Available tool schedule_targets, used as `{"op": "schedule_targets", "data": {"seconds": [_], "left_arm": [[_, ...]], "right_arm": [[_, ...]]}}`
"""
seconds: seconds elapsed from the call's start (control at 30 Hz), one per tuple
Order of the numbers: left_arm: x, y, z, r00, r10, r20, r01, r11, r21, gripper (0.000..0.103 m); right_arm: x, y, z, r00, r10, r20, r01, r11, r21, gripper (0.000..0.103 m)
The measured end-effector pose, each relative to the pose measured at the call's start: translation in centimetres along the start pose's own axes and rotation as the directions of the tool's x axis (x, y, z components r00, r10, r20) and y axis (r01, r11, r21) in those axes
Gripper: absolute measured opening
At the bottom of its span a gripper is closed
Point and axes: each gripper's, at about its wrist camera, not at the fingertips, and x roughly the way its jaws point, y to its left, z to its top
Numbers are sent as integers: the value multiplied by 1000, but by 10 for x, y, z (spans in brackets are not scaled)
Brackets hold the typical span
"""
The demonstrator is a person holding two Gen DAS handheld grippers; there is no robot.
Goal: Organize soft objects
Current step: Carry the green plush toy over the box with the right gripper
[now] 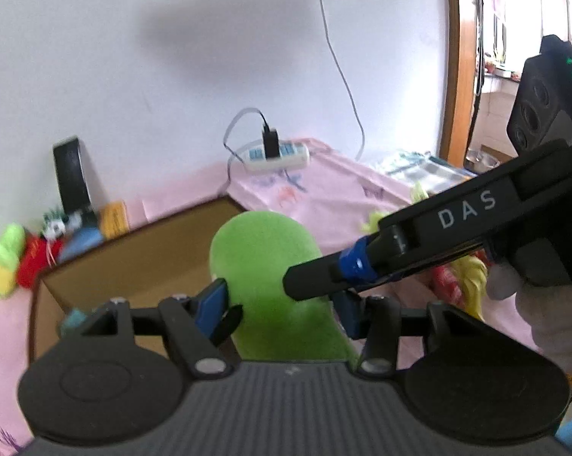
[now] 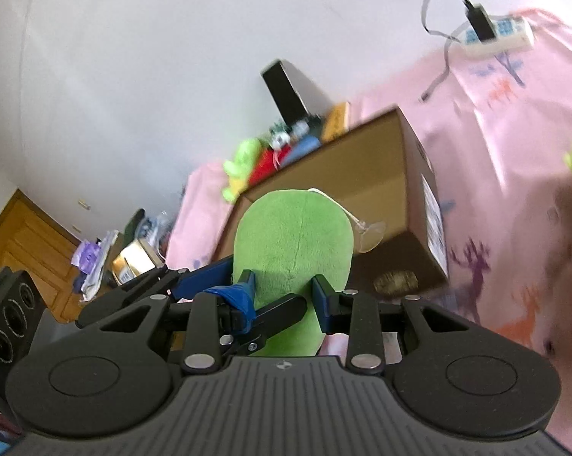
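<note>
A green plush toy (image 1: 265, 262) is held in the air above the open brown cardboard box (image 1: 141, 258). My left gripper (image 1: 282, 311) is shut on its lower part. My right gripper (image 2: 284, 292) is shut on the same green plush toy (image 2: 293, 243) from the side; its finger (image 1: 316, 275) crosses the left wrist view. The box (image 2: 362, 174) stands on the pink cloth, and a clear suction cup on a string (image 2: 371, 233) hangs from the toy.
More plush toys, yellow-green and red (image 1: 16, 262), lie left of the box by the wall. Yellow and red soft things (image 1: 464, 277) lie at right. A white power strip (image 1: 276, 157) with a plugged charger sits on the pink cloth (image 1: 324, 197) behind the box.
</note>
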Motion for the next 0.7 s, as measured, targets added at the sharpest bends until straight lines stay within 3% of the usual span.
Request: {"op": "schedule_targets", "data": {"seconds": [0.33,0.7], "left_arm": [[12,53,28,993,101,64,-100,995,-18,50],[65,124,19,989,135,-65,-142,982,-128,50]], "right_arm": [[46,19,46,998,52,39,-49,996,-68,16],[134,16,69,997,-2,-73,1,1000,-19,16]]}}
